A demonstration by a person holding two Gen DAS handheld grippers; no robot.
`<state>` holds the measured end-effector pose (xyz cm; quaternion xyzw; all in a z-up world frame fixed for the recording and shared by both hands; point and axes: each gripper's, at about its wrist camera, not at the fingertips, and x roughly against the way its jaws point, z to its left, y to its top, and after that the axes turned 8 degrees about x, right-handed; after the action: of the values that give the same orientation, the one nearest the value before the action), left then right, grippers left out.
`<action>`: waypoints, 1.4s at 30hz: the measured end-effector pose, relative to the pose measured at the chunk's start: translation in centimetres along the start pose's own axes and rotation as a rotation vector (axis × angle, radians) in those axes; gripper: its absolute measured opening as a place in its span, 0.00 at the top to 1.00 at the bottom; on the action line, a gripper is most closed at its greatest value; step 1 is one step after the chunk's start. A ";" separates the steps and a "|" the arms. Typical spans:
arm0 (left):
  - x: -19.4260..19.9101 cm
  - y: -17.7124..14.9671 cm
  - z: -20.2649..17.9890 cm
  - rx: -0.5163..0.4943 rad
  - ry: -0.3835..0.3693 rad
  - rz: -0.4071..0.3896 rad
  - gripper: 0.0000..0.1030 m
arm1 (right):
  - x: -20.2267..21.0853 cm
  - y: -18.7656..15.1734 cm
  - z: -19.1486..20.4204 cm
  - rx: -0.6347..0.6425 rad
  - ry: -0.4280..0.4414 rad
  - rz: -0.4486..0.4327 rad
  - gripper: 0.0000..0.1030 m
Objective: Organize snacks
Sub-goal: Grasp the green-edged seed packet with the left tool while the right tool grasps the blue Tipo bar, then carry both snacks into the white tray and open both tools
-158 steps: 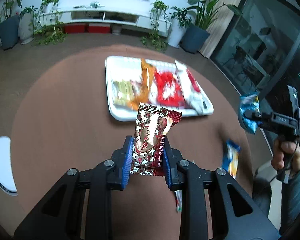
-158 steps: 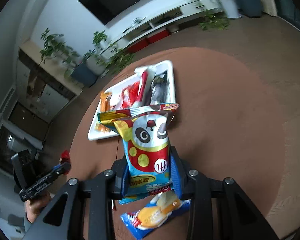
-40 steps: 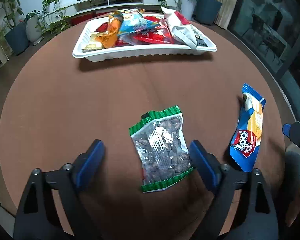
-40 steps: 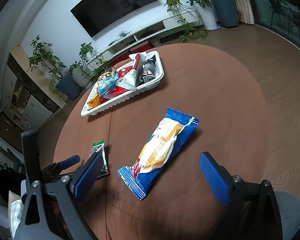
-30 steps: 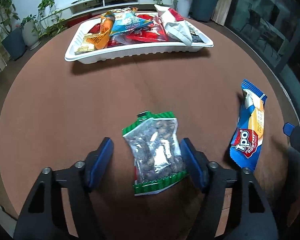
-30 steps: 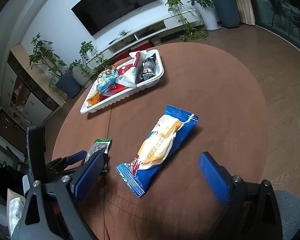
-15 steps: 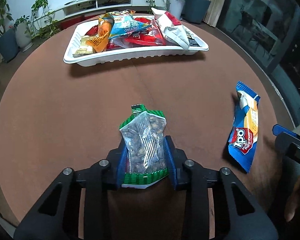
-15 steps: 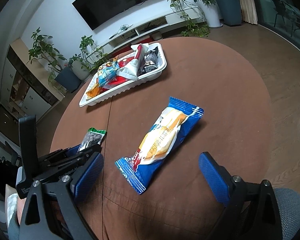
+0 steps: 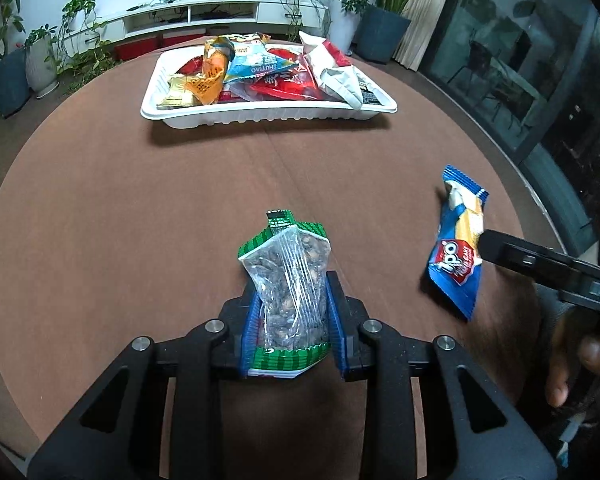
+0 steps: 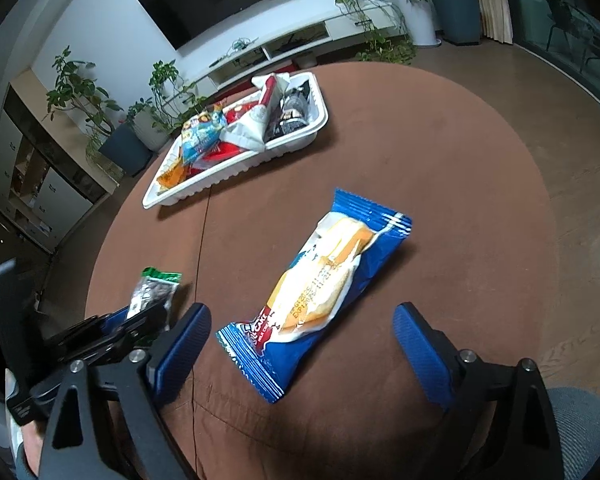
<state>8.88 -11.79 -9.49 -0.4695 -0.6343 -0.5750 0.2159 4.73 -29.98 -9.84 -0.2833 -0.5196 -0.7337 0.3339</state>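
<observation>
A clear bag of nuts with green ends point(image 9: 288, 256) stands up between the blue pads of my left gripper point(image 9: 293, 292). The jaws are closing and the pads press on its sides. The bag is lifted a little off the round brown table point(image 9: 140, 200). A blue cake packet point(image 10: 320, 284) lies flat on the table, and my right gripper point(image 10: 302, 316) hangs open above its near end, one finger on either side. At the far side stands a white tray point(image 9: 268, 114) piled with several snack packets.
The table edge curves close on the right, with wooden floor beyond. A hand point(image 9: 572, 364) holds the right gripper's handle at the lower right. Potted plants, a low white TV bench and a glass wall ring the room. Bare tabletop lies between the tray and the grippers.
My left gripper's jaws went from wide around the flat nut bag to pressing on it, and the bag now stands lifted off the table. The right gripper stays open over the blue packet.
</observation>
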 end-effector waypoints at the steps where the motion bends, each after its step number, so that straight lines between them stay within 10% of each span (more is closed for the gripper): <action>1: 0.2 -0.2 0.0 0.000 -0.003 -0.002 0.73 | -0.4 0.1 0.2 0.009 -0.006 0.008 0.10; 31: 0.8 -2.4 1.2 0.049 -0.041 -0.007 0.73 | -4.4 0.5 4.3 0.335 -0.199 0.113 0.39; 37: 0.9 -2.4 1.2 0.053 -0.040 -0.012 0.73 | -4.0 0.4 4.3 0.354 -0.199 0.111 0.67; 42: 1.1 -2.4 1.2 0.054 -0.040 -0.014 0.73 | -3.9 0.5 4.0 0.339 -0.183 0.102 0.71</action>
<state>6.67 -10.03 -10.16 -0.4703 -0.6571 -0.5498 0.2117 7.75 -25.57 -11.33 -0.3147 -0.6487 -0.5891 0.3649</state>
